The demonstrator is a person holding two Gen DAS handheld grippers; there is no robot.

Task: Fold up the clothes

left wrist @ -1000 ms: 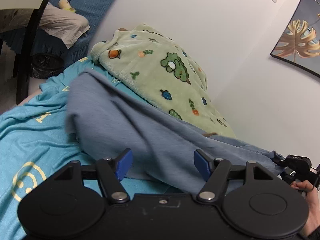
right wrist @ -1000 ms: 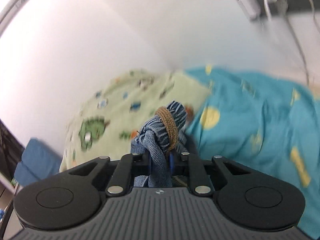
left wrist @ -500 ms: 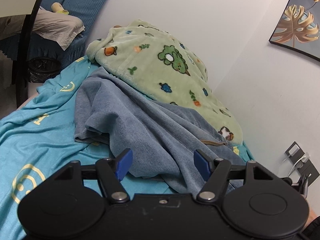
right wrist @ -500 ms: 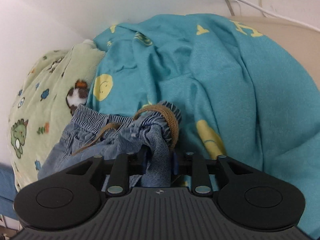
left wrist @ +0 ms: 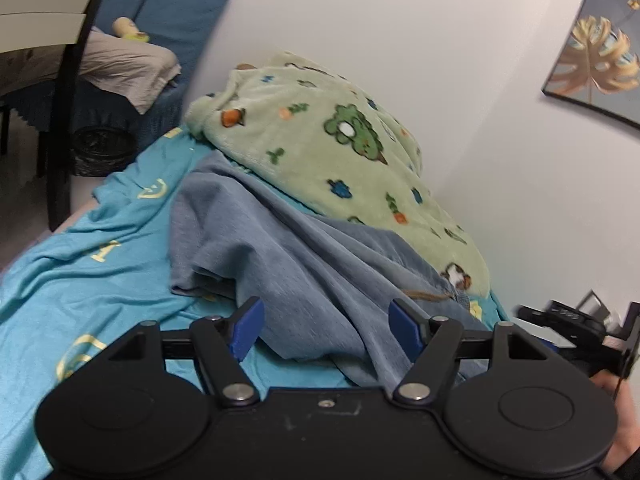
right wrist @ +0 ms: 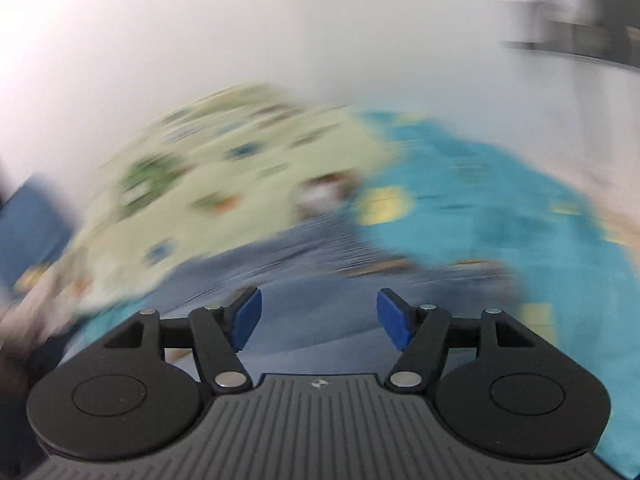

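Observation:
Blue denim trousers (left wrist: 304, 264) lie crumpled across a teal bed sheet (left wrist: 84, 280), partly up against a green cartoon blanket (left wrist: 328, 152). My left gripper (left wrist: 326, 328) is open and empty, just in front of the trousers' near edge. My right gripper (right wrist: 319, 318) is open and empty above the trousers (right wrist: 304, 276); its view is heavily blurred. The right gripper also shows at the right edge of the left wrist view (left wrist: 576, 332), held by a hand.
A white wall runs behind the bed, with a framed leaf picture (left wrist: 596, 64) on it. A dark blue sofa (left wrist: 168, 24) with a beige cloth, a black bin (left wrist: 102, 150) and a dark chair frame (left wrist: 64, 120) stand to the far left.
My right gripper has opened and let go of the trousers' waistband, then swung away, blurring its view. The trousers have settled on the bed. My left gripper stays open.

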